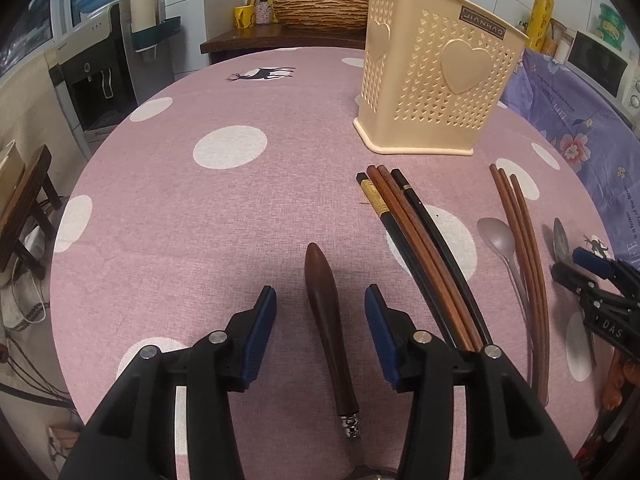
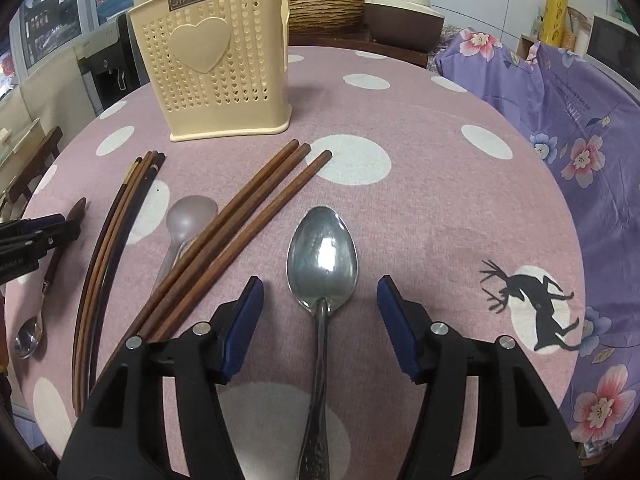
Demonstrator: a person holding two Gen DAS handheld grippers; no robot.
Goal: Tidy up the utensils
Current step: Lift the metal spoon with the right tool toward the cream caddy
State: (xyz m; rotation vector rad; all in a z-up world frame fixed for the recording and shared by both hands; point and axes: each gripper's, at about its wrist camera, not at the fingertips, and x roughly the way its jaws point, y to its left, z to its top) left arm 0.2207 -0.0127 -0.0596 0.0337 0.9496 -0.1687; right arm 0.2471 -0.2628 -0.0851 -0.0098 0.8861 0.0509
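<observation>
A small spoon with a dark wooden handle (image 1: 325, 320) lies on the pink tablecloth between the fingers of my left gripper (image 1: 320, 300), which is open; the pads stand clear of the handle on both sides. My right gripper (image 2: 320, 292) is open too and straddles the neck of a large steel spoon (image 2: 322, 248) without touching it. Between the two lie a dark chopstick bundle (image 1: 420, 248), a pale plastic spoon (image 2: 186, 216) and three brown chopsticks (image 2: 240, 224). A cream perforated utensil holder (image 1: 436, 76) stands upright behind them.
The round table (image 1: 200, 220) has a pink cloth with white dots. A purple floral cloth (image 2: 560, 112) covers something at its right. A water dispenser (image 1: 100, 80) and a wooden stool (image 1: 24, 208) stand off the left edge, and a woven basket (image 1: 320, 10) sits behind.
</observation>
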